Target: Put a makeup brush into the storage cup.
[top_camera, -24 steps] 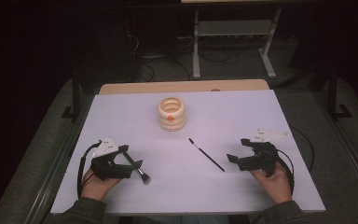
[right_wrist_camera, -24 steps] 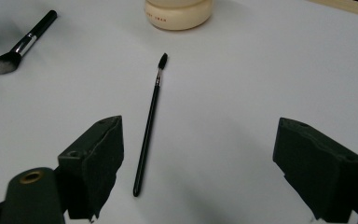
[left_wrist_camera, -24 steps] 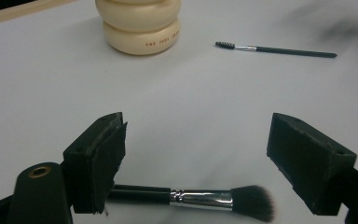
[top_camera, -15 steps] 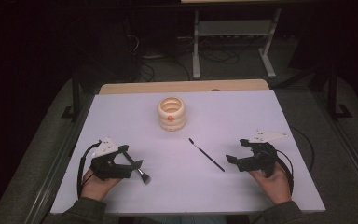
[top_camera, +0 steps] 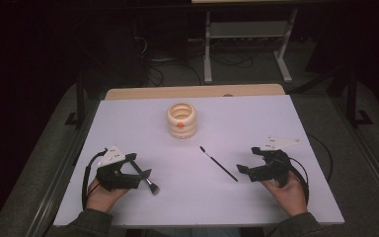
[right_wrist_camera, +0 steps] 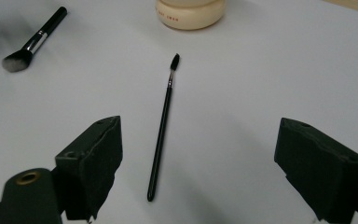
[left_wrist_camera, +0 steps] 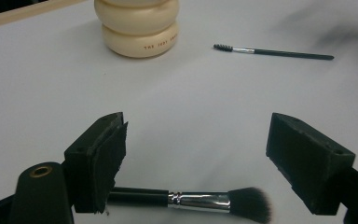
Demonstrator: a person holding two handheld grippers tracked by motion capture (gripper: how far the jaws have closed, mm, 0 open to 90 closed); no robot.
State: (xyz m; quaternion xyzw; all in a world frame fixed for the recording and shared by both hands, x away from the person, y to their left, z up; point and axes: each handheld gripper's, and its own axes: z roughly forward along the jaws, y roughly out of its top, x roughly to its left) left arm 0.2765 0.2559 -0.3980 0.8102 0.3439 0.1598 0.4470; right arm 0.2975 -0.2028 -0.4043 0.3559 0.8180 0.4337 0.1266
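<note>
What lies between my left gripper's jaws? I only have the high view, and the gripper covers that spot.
Observer: A powder brush lies on the table between the open jaws, its handle passing under one jaw.
Operator: Is the thin brush a liner brush?
Observer: The left gripper view shows a spiral spoolie tip on the thin brush.
Operator: Anything on the pot?
Observer: The pot has small printed lettering on its lowest ring; I can't read all of it.
</note>
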